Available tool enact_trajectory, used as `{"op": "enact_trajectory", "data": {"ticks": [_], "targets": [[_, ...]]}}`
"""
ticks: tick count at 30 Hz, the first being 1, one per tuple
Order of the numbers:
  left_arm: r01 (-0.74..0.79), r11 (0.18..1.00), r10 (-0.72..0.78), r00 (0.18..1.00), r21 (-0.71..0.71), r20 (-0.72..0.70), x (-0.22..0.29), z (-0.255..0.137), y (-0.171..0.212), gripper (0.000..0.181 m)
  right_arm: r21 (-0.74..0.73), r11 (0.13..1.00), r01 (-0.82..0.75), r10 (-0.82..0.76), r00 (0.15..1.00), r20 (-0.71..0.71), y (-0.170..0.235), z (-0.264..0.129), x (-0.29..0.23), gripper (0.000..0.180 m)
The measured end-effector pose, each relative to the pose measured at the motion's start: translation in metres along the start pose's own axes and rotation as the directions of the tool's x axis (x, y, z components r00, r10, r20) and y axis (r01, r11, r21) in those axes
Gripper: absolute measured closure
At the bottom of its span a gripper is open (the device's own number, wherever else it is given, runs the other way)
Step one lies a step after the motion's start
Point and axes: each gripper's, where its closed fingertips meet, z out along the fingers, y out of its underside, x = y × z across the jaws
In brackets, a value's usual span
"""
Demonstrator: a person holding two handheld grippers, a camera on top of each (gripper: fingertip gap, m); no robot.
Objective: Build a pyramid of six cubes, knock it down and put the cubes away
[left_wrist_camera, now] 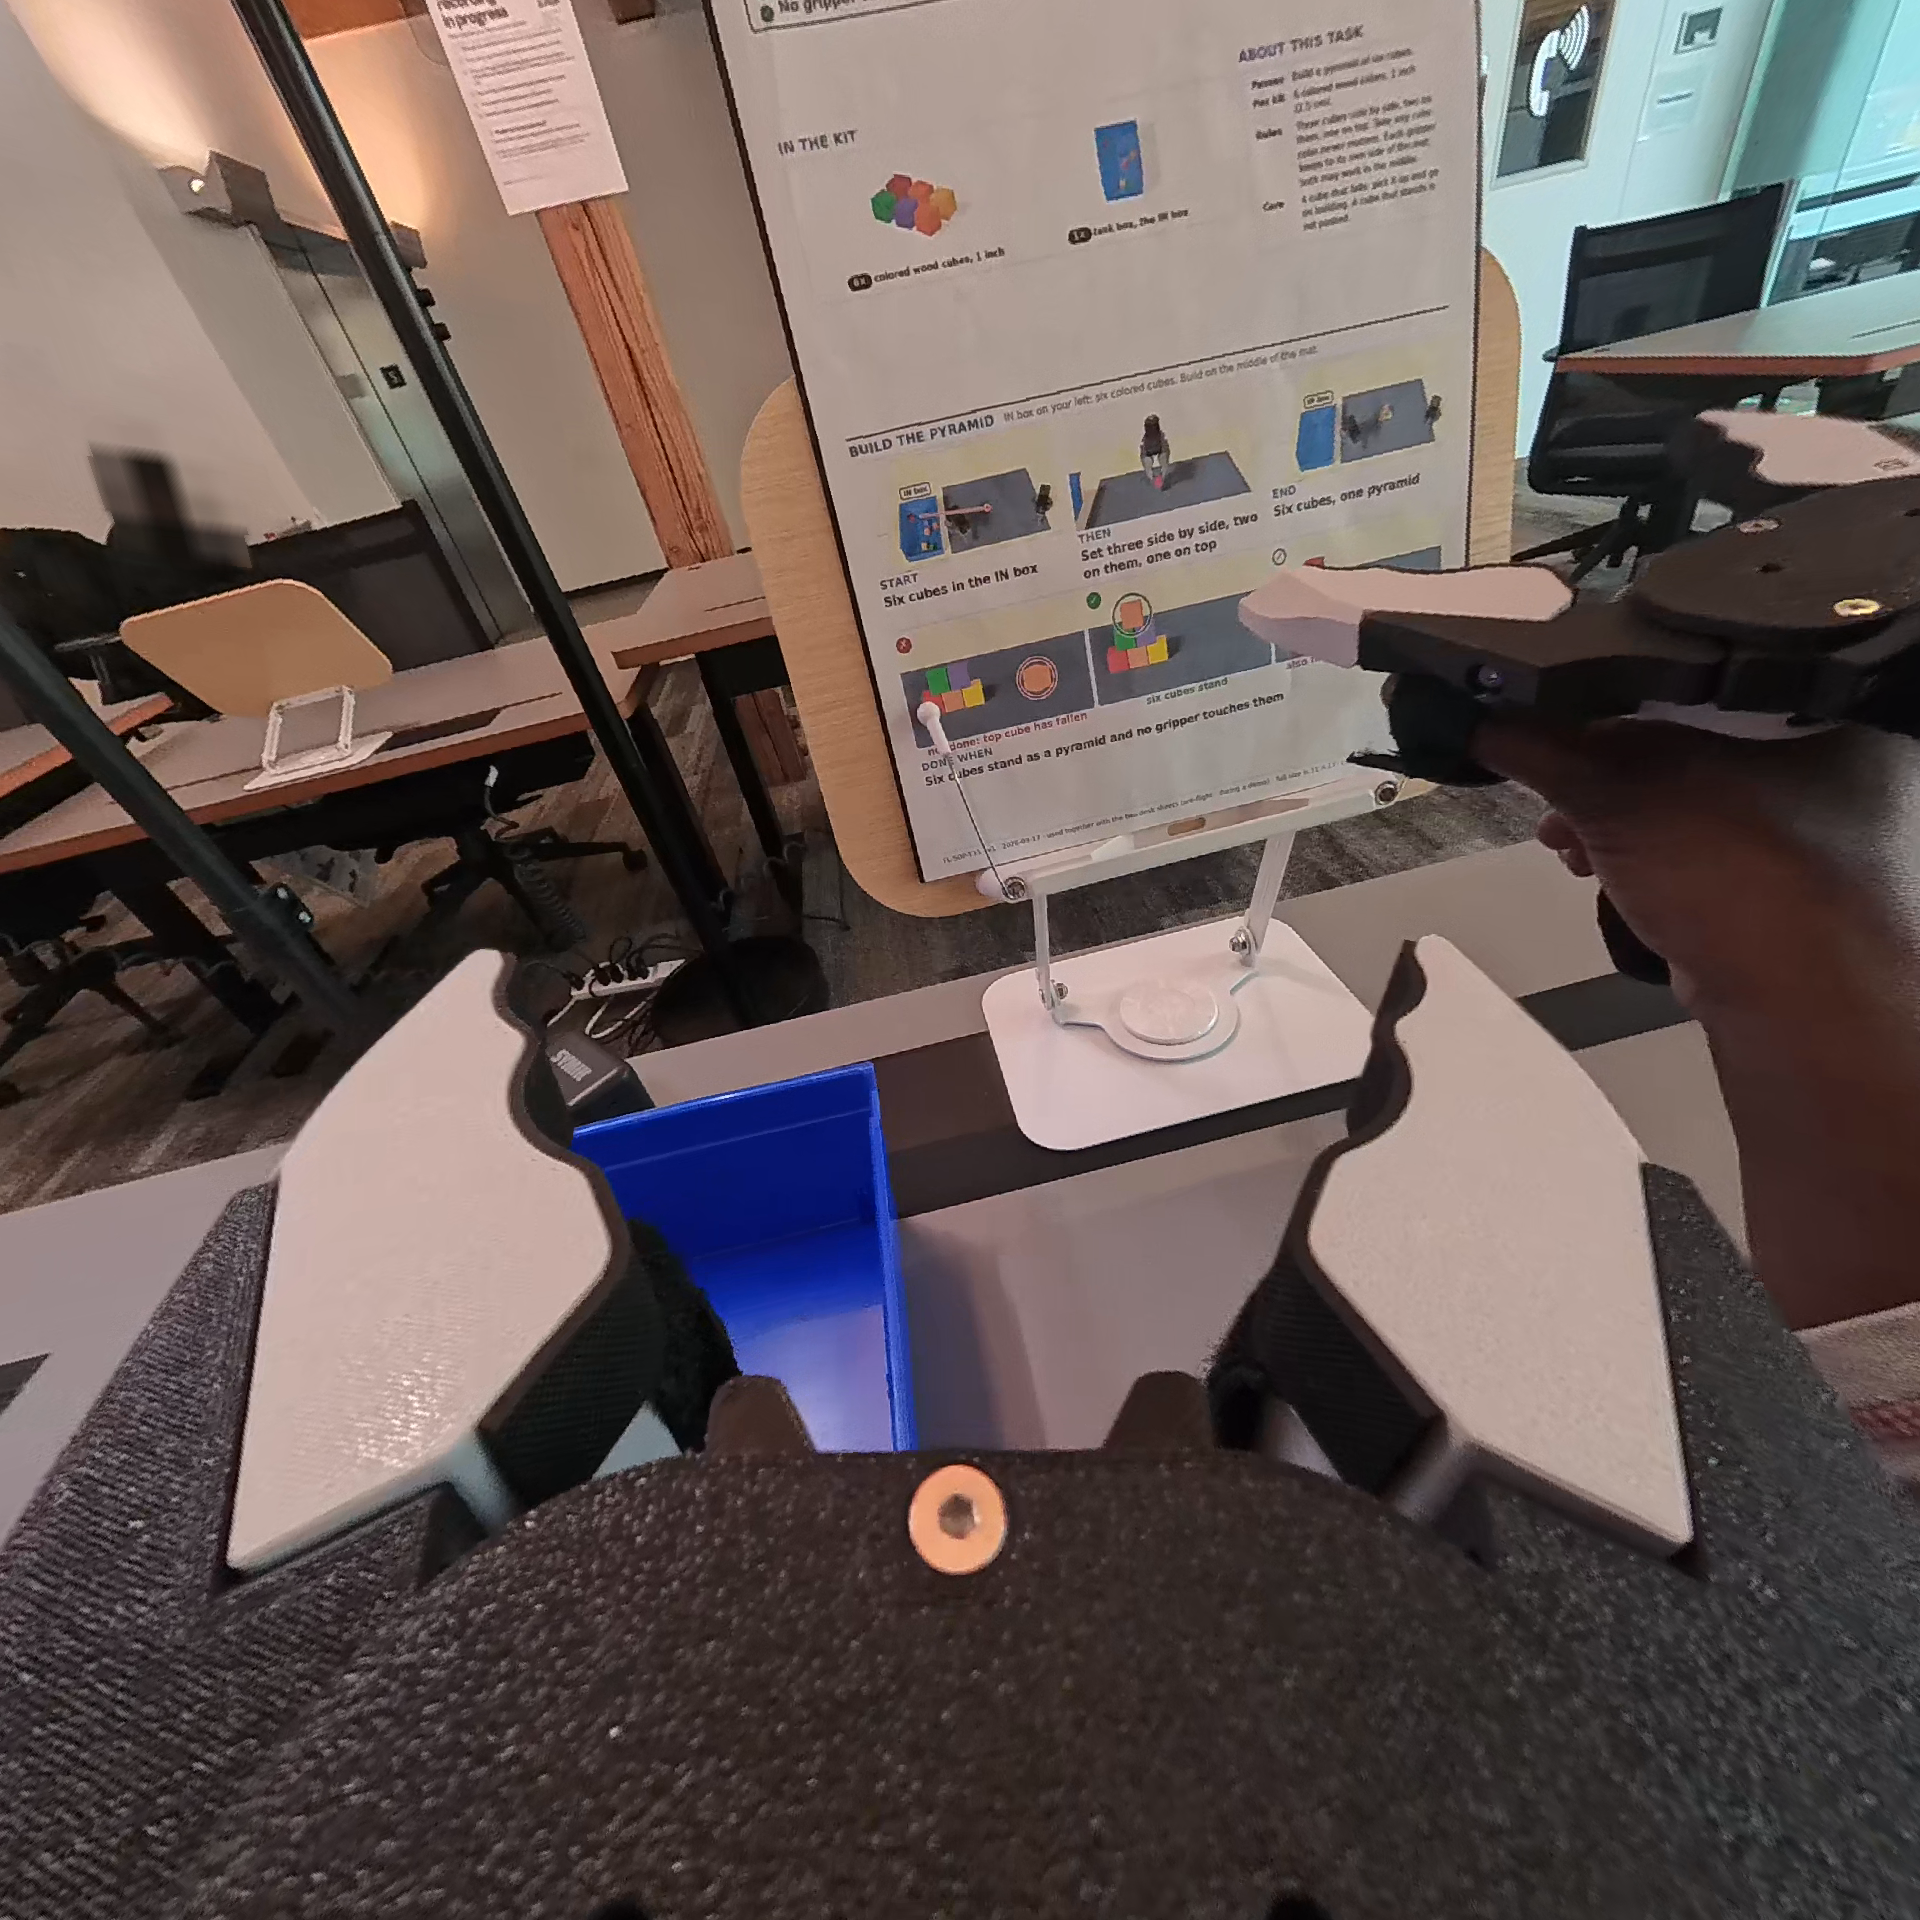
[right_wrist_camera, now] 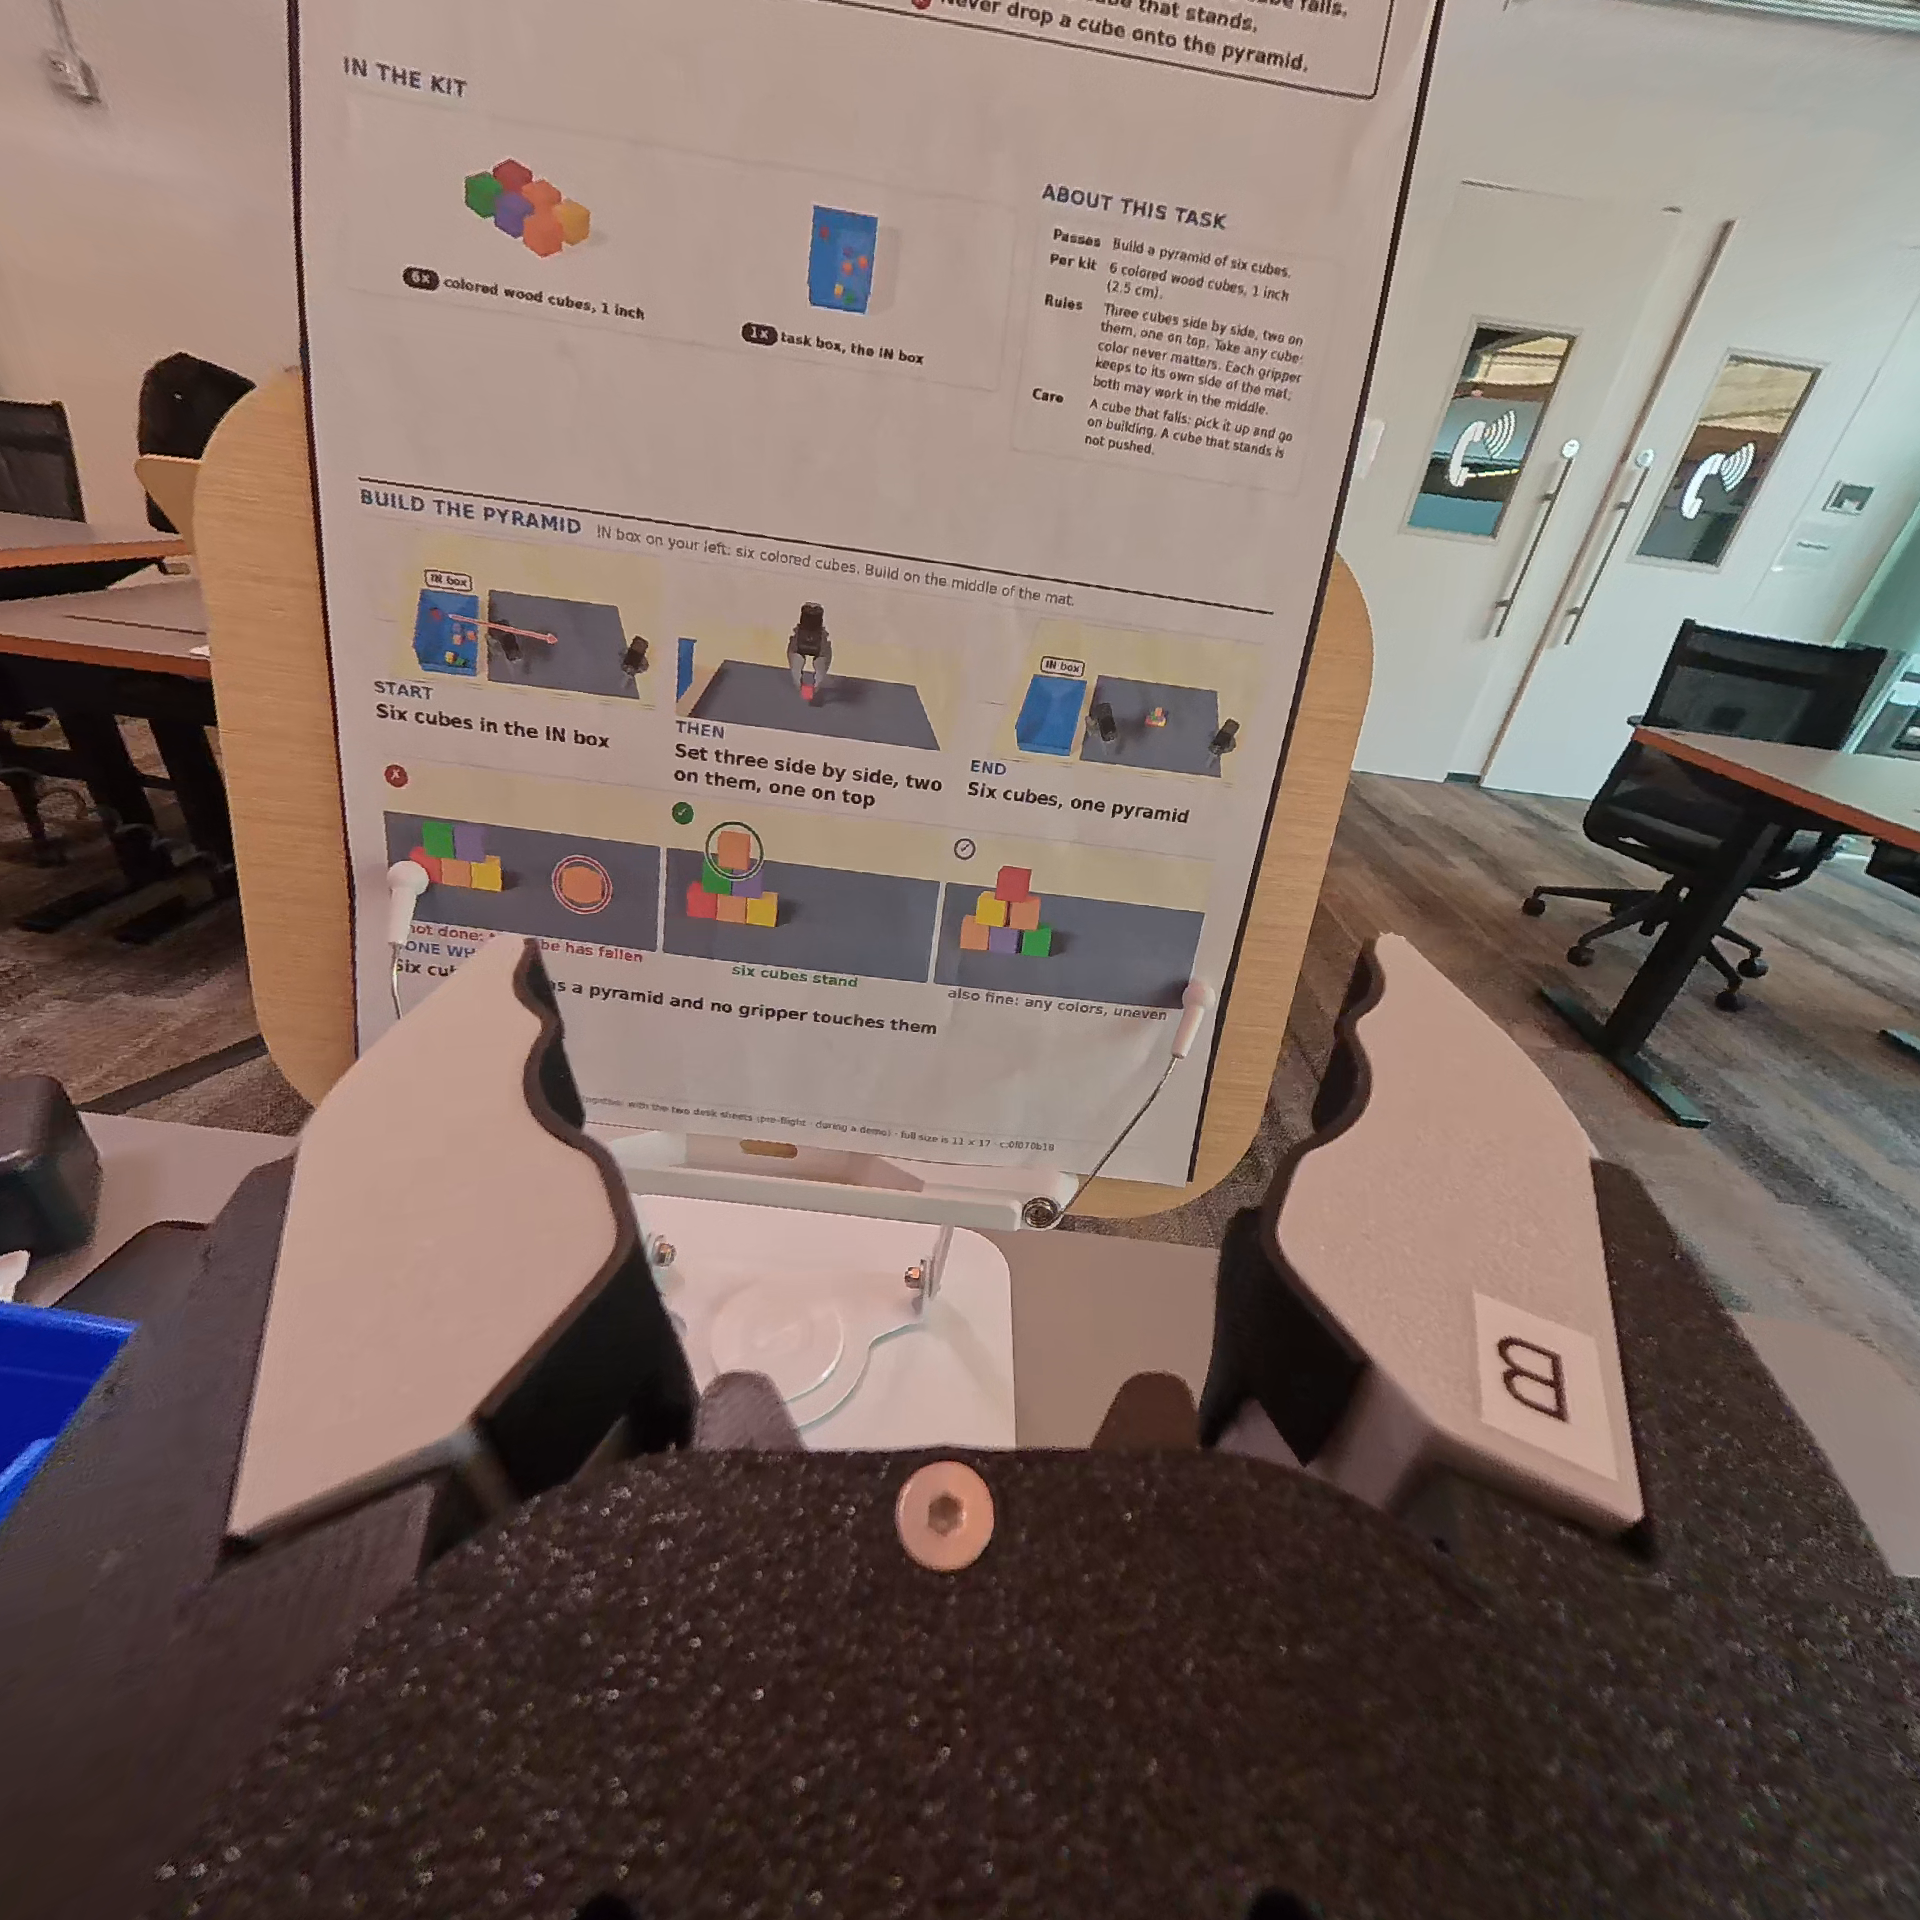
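Left wrist view: both tongs — left tongs (left_wrist_camera: 935, 1174), right tongs (right_wrist_camera: 935, 1174) — are spread and hold nothing above the blue box (left_wrist_camera: 769, 1195); no cubes show, so building looks unstarted.

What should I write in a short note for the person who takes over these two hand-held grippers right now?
Left hand-held gripper: open, empty, above the near end of the blue box.
Right hand-held gripper: open, empty, raised, pointing at the instruction sheet on its white stand.
No real cubes show in either view; the visible part of the box floor is bare.
No pyramid is in view, so progress cannot be judged.
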Motion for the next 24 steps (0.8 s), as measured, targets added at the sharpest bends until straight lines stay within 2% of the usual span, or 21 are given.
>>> {"op": "enact_trajectory", "data": {"ticks": [12,24], "targets": [[0.000,1.000,0.000,1.000,-0.002,-0.002,0.0004,0.0005,0.0007,0.035,0.004,1.000,-0.017,0.017,1.000,0.003,0.0013,0.0011,0.0031,0.046],[0.012,0.999,-0.012,1.000,-0.031,-0.017,-0.0008,0.0009,0.0050,0.036,-0.008,1.000,0.004,-0.004,1.000,0.030,0.0038,0.0016,-0.0029,0.058]]}}
